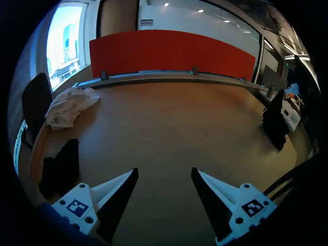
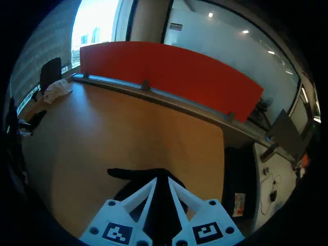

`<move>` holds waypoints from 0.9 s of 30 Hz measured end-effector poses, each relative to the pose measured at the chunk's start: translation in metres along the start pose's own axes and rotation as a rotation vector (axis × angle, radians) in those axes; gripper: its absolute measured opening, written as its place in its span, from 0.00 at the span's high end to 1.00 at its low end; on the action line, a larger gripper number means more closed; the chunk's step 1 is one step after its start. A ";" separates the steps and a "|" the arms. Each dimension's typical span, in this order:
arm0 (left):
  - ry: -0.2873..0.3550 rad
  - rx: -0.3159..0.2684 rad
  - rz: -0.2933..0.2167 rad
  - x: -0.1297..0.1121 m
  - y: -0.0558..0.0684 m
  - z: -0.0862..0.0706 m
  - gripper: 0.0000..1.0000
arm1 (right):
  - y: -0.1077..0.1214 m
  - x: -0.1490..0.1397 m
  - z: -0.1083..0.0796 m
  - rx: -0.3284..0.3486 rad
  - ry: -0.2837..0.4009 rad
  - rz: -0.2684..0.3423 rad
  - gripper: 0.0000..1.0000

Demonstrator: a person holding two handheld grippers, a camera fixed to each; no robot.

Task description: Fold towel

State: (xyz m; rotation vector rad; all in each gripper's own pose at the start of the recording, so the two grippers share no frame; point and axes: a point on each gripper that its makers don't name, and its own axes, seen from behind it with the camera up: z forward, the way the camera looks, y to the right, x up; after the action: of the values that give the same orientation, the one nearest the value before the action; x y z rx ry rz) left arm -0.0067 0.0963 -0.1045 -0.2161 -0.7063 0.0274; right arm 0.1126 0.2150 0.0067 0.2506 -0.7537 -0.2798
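Observation:
A black towel (image 2: 130, 174) lies bunched on the wooden table (image 2: 123, 131) near its right end. My right gripper (image 2: 162, 180) is shut on it, with dark cloth filling the narrow gap between the white fingers. The left gripper view shows the same towel (image 1: 274, 123) as a dark heap at the table's right edge. My left gripper (image 1: 164, 170) hovers open over bare wood, nothing between its fingers and well apart from that towel.
A crumpled white cloth (image 1: 69, 106) sits at the far left corner, also seen small in the right gripper view (image 2: 56, 89). Another black cloth (image 1: 61, 168) lies by the left edge. A red divider panel (image 1: 172, 53) on a metal rail bounds the table's back. A black chair (image 1: 36, 100) stands beyond the left edge.

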 end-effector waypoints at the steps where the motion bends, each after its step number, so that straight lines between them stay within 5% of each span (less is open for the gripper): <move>1: 0.000 -0.001 0.001 0.000 0.000 0.000 0.04 | 0.000 -0.002 -0.001 0.000 -0.002 0.003 0.95; 20: 0.002 -0.011 0.008 0.000 -0.002 -0.002 0.04 | -0.026 -0.030 -0.014 0.014 -0.030 0.021 0.95; 27: 0.006 -0.014 0.010 0.000 -0.004 -0.005 0.04 | -0.016 -0.054 -0.019 -0.026 -0.071 0.002 0.95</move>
State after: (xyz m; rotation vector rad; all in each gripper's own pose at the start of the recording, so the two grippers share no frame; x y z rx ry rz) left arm -0.0035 0.0916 -0.1077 -0.2337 -0.7000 0.0316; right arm 0.0861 0.2200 -0.0460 0.2165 -0.8200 -0.2981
